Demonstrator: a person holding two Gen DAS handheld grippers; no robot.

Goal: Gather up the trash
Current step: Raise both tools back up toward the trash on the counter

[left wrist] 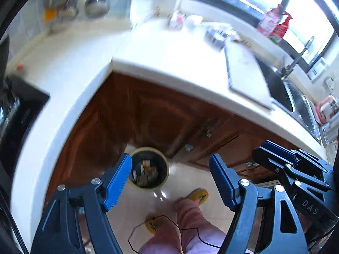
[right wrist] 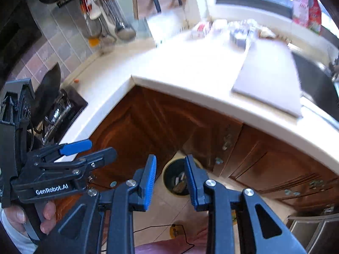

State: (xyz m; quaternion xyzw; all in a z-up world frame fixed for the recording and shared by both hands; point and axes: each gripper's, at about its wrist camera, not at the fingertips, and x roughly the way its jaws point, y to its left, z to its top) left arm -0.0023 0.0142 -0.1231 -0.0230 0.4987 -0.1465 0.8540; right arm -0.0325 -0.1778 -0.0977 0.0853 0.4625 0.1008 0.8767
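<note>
Your left gripper (left wrist: 169, 180) stands with its blue pads wide apart and nothing between them. Your right gripper (right wrist: 170, 178) has its pads partly drawn together, likewise holding nothing. Both point steeply down at the floor. Directly beyond the fingertips of each, on the pale floor tiles at the foot of the brown cabinet doors (right wrist: 161, 122), sits the round trash bin (left wrist: 149, 167), open-topped, with scraps lying inside. Your legs in pink trousers (left wrist: 190, 228) and yellow slippers (left wrist: 199, 195) stand just beside the bin. Above the cabinets runs the white worktop (left wrist: 169, 59), turning an inner corner. A cutting board (right wrist: 269, 80) rests at its front edge beside the sink (left wrist: 284, 93); blurred packets crowd its far edge under the window.
</note>
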